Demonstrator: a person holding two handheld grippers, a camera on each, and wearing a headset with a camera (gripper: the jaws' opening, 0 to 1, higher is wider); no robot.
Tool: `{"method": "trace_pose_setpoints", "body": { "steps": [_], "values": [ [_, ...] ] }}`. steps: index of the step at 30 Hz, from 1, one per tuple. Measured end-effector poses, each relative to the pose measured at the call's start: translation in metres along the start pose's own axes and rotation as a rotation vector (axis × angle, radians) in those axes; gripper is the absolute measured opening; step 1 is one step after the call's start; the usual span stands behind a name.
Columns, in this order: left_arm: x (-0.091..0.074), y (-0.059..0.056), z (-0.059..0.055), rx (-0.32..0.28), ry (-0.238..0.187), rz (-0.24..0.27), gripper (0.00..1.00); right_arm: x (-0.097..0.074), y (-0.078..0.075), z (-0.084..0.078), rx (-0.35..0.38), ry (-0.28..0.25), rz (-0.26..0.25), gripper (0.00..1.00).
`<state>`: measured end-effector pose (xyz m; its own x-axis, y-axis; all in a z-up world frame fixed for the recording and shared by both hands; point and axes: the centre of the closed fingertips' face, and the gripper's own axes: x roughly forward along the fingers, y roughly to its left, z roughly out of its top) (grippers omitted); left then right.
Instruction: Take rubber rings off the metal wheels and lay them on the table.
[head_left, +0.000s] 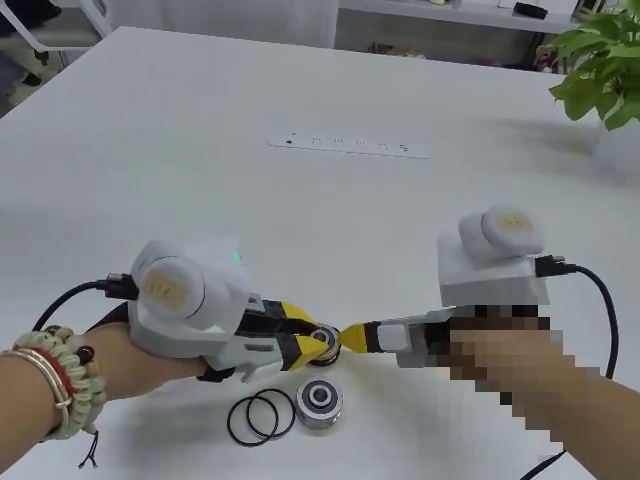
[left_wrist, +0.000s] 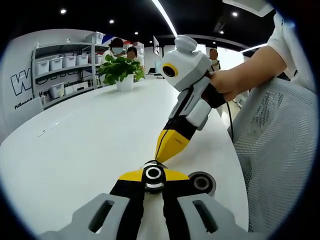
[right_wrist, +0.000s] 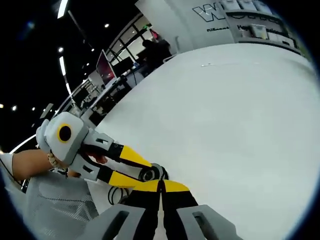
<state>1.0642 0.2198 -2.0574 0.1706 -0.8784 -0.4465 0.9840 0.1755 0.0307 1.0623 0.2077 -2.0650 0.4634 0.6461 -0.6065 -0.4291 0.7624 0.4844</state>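
My left gripper (head_left: 320, 343) (left_wrist: 153, 179) is shut on a small metal wheel (head_left: 326, 337) (left_wrist: 153, 173), held just above the table. My right gripper (head_left: 350, 338) (right_wrist: 161, 184) comes in from the right with its yellow jaws pressed together. Its tip (left_wrist: 160, 158) touches the wheel's rim. Whether it pinches the rubber ring there is hidden. A second metal wheel (head_left: 319, 398) (left_wrist: 202, 183) lies on the table below the jaws. Two black rubber rings (head_left: 262, 415) (right_wrist: 118, 195) lie overlapping to its left.
A white power strip (head_left: 348, 143) lies farther back on the white table (head_left: 200, 150). A potted plant (head_left: 603, 62) (left_wrist: 120, 70) stands at the far right corner. The grippers' cables (head_left: 70, 295) trail off the near table edge.
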Motion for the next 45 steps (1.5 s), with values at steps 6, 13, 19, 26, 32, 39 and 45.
{"method": "trace_pose_setpoints", "body": {
  "steps": [6,13,19,26,32,39,45],
  "values": [
    [0.000,0.000,0.000,0.001,0.001,0.000,0.08,-0.001,0.005,0.001,0.014,0.002,0.000,0.00],
    [0.001,0.000,0.001,0.002,0.000,0.000,0.08,-0.001,0.009,0.000,-0.020,0.014,0.004,0.00],
    [0.001,0.000,0.000,0.002,0.001,0.002,0.08,0.000,0.011,-0.001,-0.045,0.023,0.006,0.00],
    [0.001,0.000,0.001,0.002,0.001,0.002,0.08,0.001,0.012,0.000,-0.082,0.033,-0.003,0.00],
    [0.001,0.000,0.001,0.004,0.001,0.002,0.08,0.001,0.012,0.000,-0.085,0.034,0.000,0.00],
    [0.001,-0.001,0.000,0.006,0.001,0.000,0.08,0.001,0.014,0.001,-0.084,0.030,0.010,0.00],
    [0.001,-0.001,0.001,0.006,0.000,0.001,0.08,0.001,0.016,0.002,-0.086,0.027,0.018,0.00]
  ]
}}
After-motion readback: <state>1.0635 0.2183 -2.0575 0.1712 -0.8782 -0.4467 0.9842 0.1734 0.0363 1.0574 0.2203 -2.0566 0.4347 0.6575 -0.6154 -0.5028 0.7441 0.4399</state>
